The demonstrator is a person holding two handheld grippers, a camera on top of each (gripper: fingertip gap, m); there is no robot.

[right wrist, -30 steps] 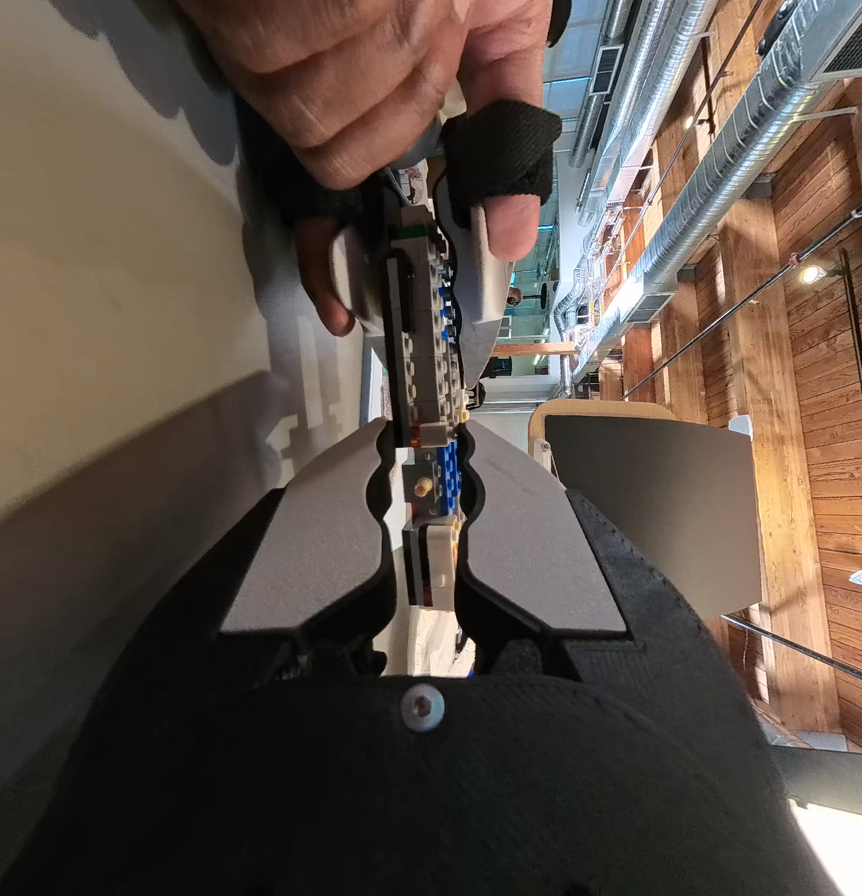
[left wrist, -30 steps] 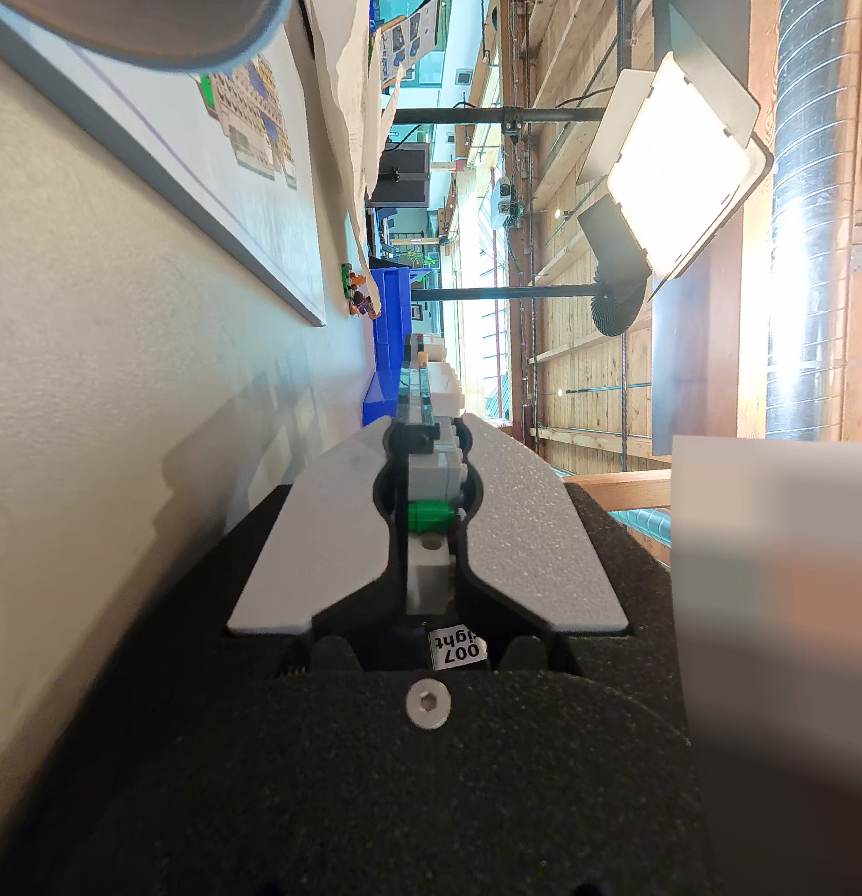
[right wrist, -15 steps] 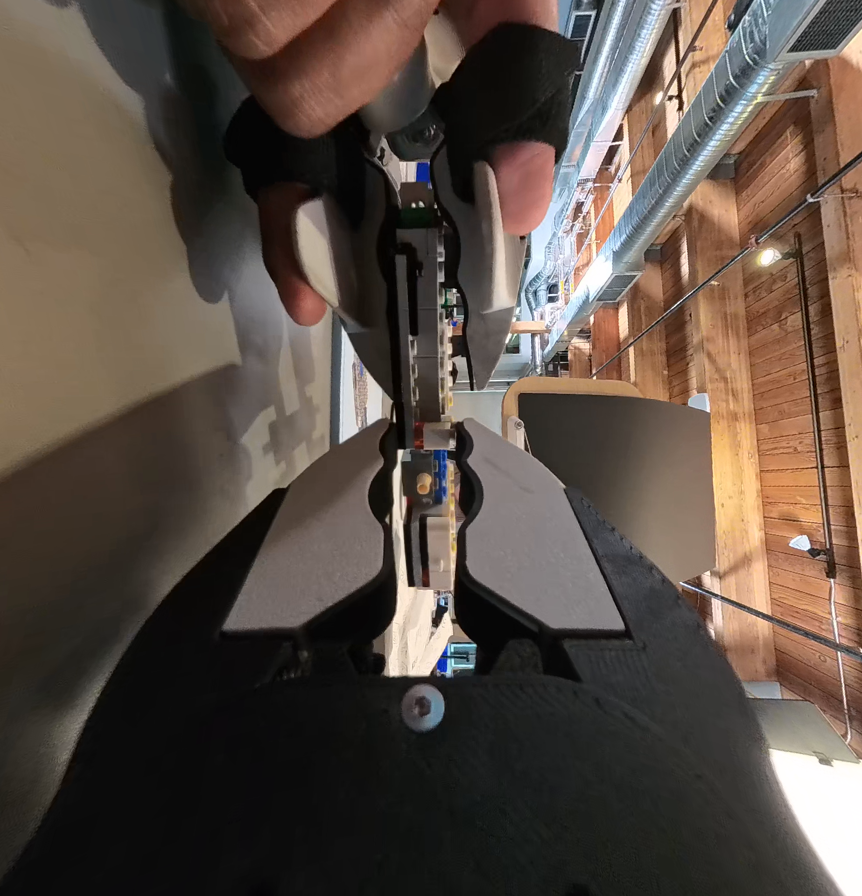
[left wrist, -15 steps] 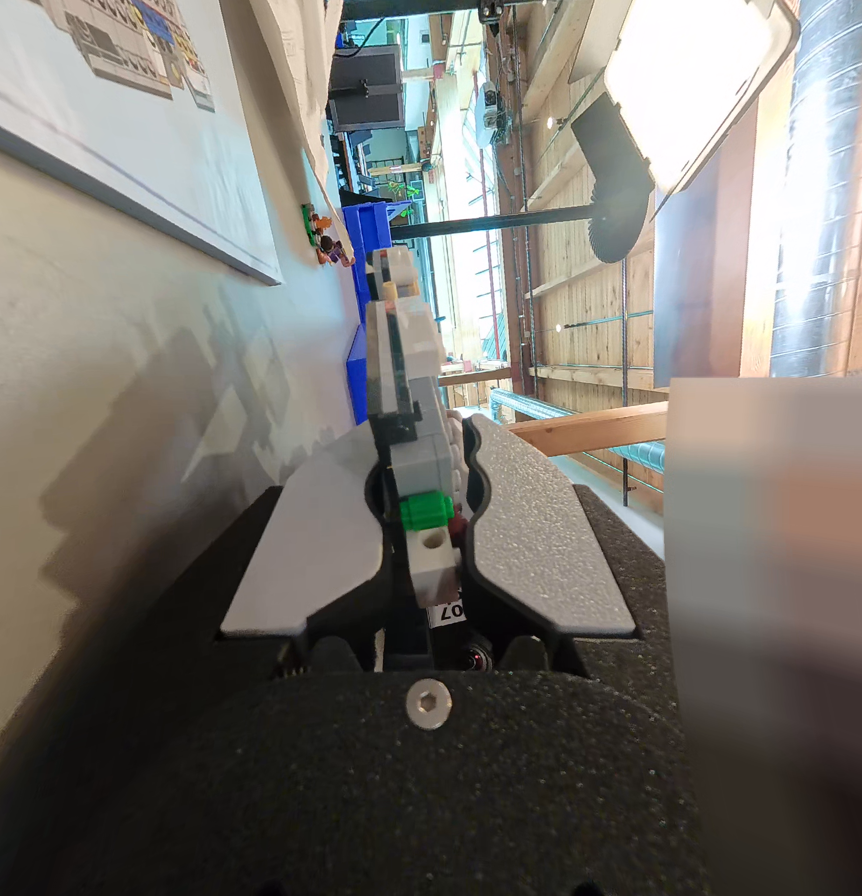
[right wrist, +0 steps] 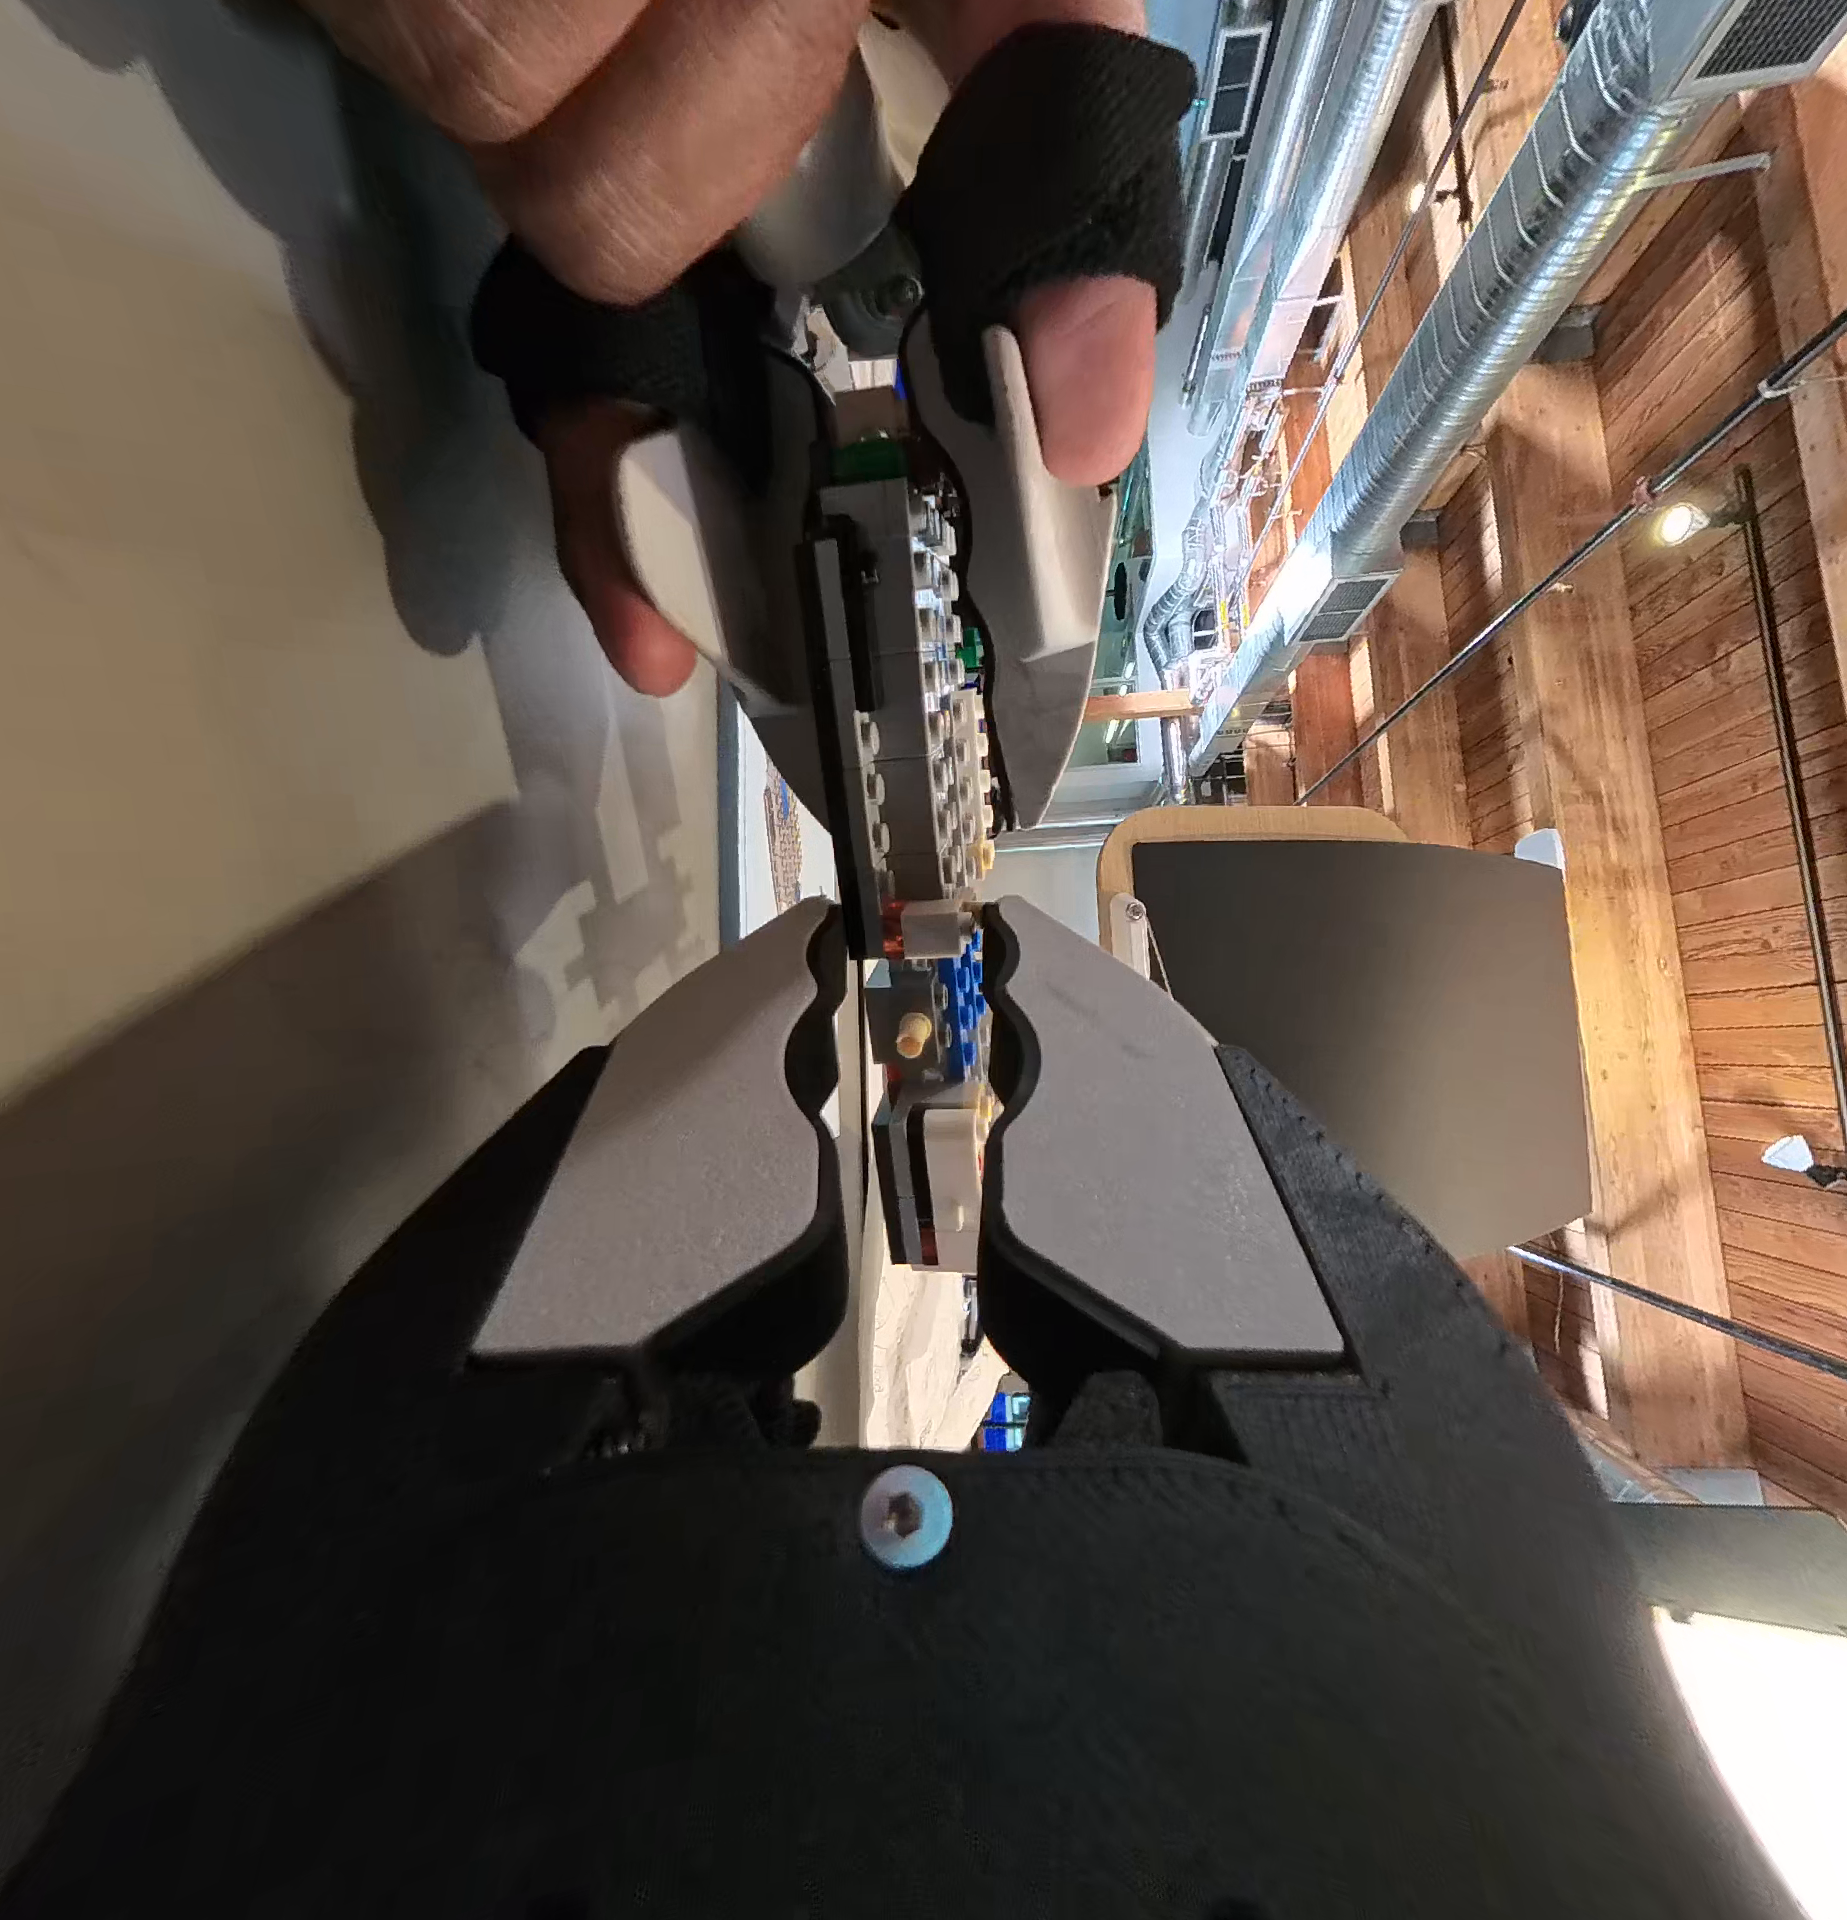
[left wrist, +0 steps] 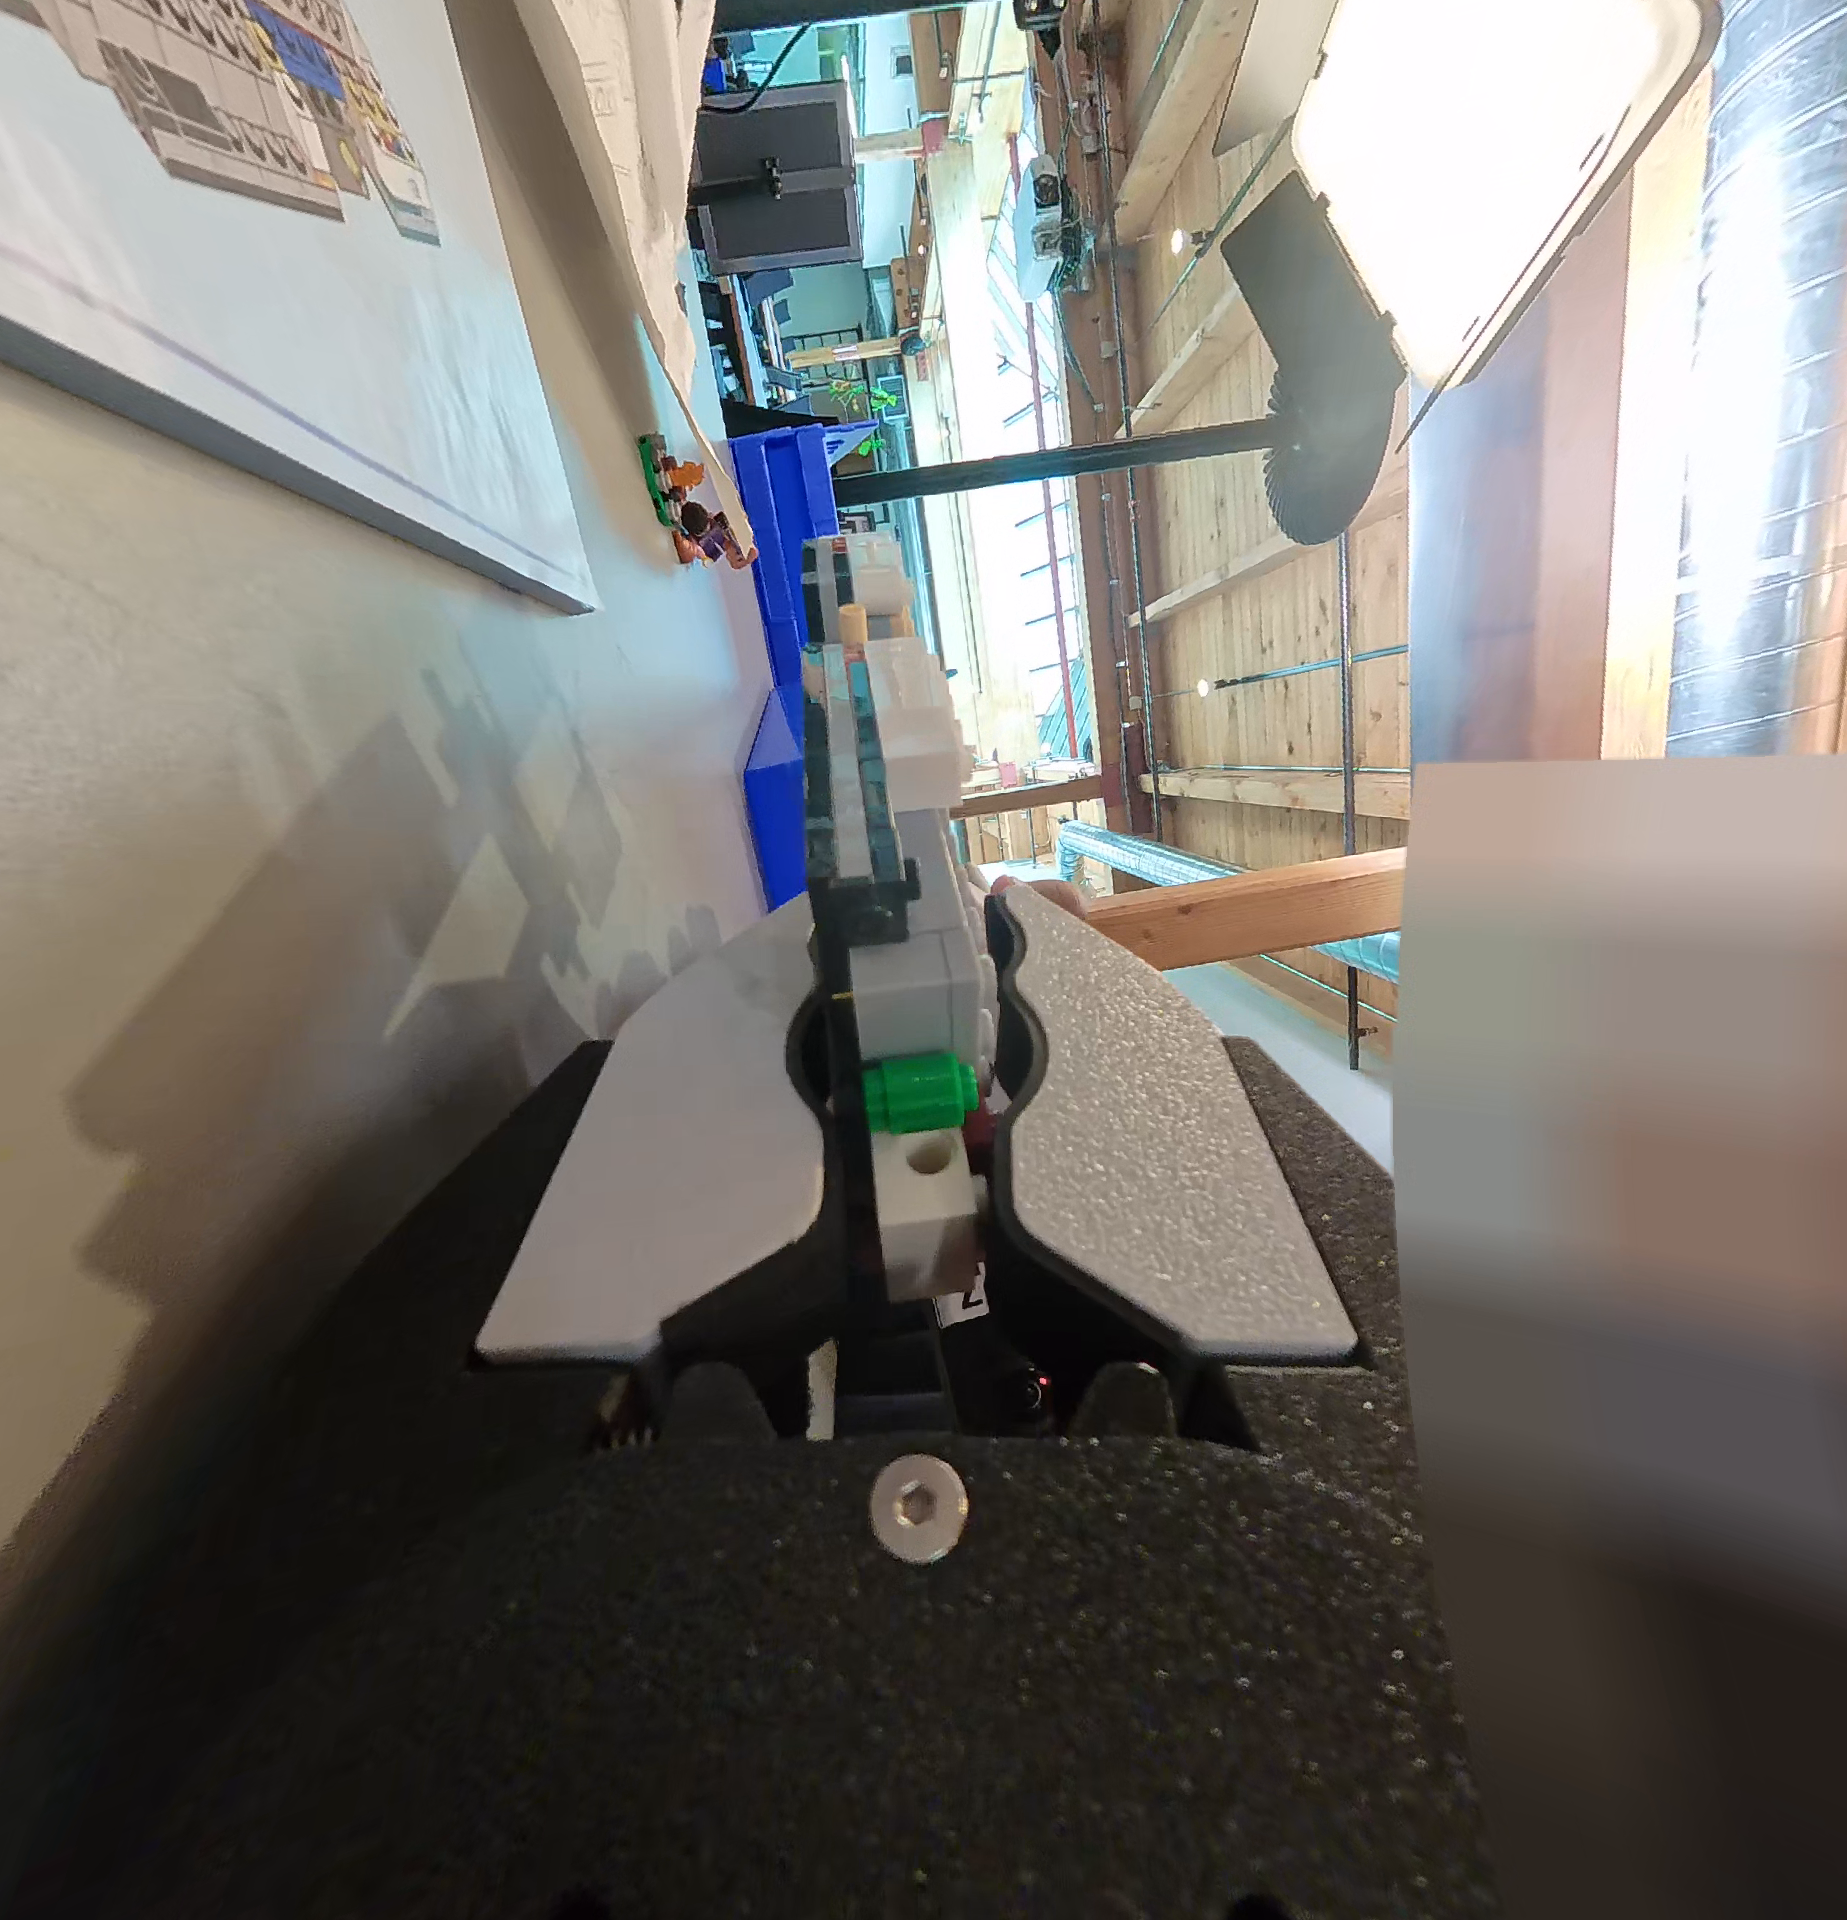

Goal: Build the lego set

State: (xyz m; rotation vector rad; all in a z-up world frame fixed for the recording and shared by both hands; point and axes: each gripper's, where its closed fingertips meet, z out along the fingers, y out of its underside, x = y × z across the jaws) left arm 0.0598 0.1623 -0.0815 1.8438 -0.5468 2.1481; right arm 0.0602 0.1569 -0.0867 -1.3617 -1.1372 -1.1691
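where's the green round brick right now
In the left wrist view the green round brick sits between the left tongs, on the near end of the long brick model, just above a white brick.

The brick model (right wrist: 903, 727) spans the gap between the left gripper (right wrist: 898, 665) and the right gripper (right wrist: 914, 914), clamped at both ends, so nothing passes between them. The tabletop (left wrist: 223, 831) lies close alongside; beyond stand blue bins (left wrist: 784, 499) and an instruction sheet (left wrist: 275, 312). The opposite side is open air.
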